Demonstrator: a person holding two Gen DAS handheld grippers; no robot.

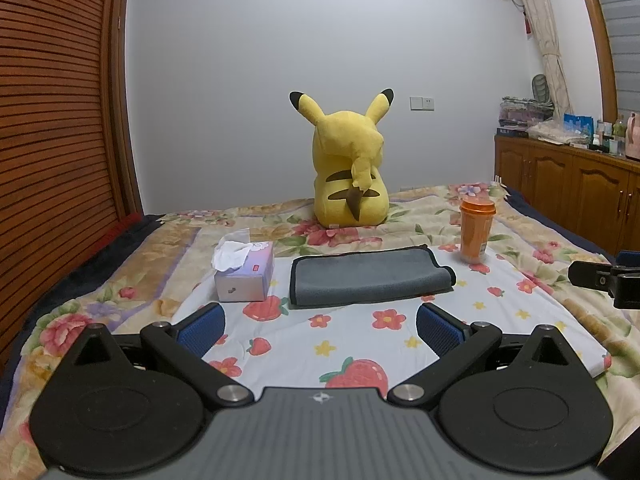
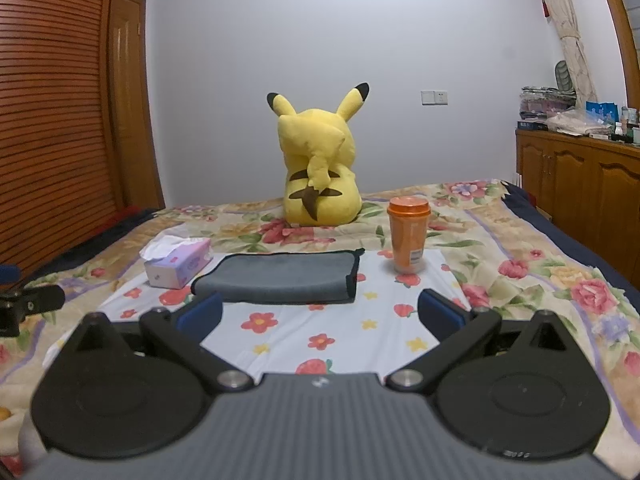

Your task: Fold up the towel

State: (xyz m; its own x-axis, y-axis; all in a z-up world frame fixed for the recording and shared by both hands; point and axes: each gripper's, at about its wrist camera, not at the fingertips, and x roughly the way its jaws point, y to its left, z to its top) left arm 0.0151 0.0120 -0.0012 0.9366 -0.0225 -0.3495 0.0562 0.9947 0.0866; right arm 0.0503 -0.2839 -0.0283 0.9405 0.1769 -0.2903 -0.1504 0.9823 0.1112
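Note:
A grey towel with black trim (image 1: 368, 278) lies folded flat on a white strawberry-print cloth (image 1: 360, 340) on the bed; it also shows in the right wrist view (image 2: 280, 278). My left gripper (image 1: 320, 330) is open and empty, a little short of the towel's near edge. My right gripper (image 2: 320, 314) is open and empty, just short of the towel's near edge. The right gripper's tip shows at the right edge of the left wrist view (image 1: 600, 278); the left gripper's tip shows at the left edge of the right wrist view (image 2: 28, 304).
A tissue box (image 1: 244, 276) stands left of the towel. An orange lidded cup (image 1: 476, 230) stands to its right. A yellow plush toy (image 1: 348, 168) sits behind. A wooden cabinet (image 1: 568, 184) lines the right wall, a slatted wardrobe (image 1: 52, 120) the left.

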